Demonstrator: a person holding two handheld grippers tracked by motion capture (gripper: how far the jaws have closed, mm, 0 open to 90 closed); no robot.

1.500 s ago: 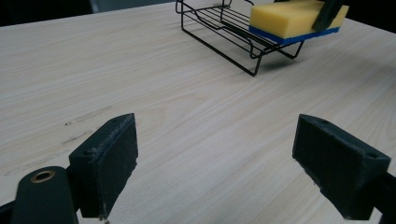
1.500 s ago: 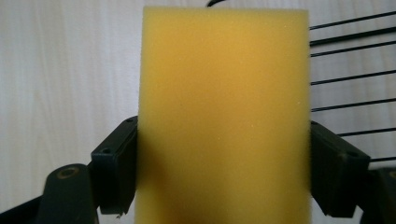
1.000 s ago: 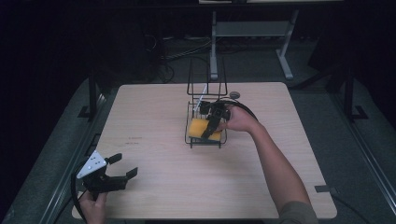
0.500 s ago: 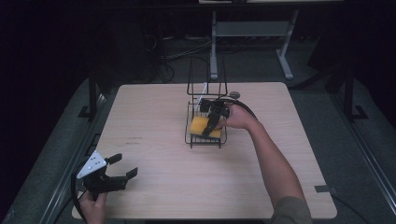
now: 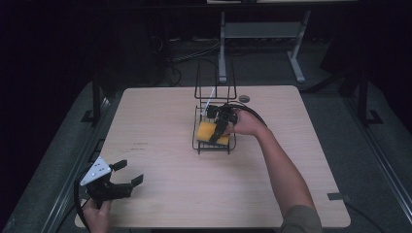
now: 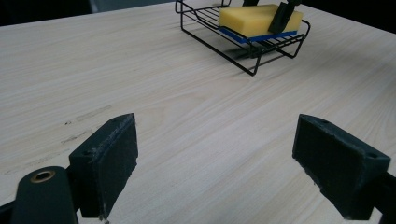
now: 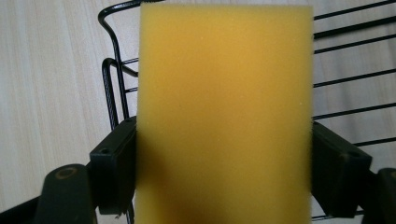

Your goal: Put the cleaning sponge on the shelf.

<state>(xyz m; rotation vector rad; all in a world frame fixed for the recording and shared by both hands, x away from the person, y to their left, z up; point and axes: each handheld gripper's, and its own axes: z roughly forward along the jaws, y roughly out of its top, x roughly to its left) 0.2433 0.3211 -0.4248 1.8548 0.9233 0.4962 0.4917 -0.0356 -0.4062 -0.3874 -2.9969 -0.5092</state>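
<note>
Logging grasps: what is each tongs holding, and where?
Right tongs grip the yellow sponge by its two long sides, over the wire rack. Left tongs hold nothing.

No legible text, label, brand, number or sign: none on my fingers (image 6: 108,163), none on the sponge (image 7: 224,112), rack (image 5: 214,145) or desk (image 5: 160,116).

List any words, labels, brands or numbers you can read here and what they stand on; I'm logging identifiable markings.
None can be read.
The sponge, wire rack and both hand-held grippers bear no print.
Faint dark marks on the table: too small to tell whether they are writing.
</note>
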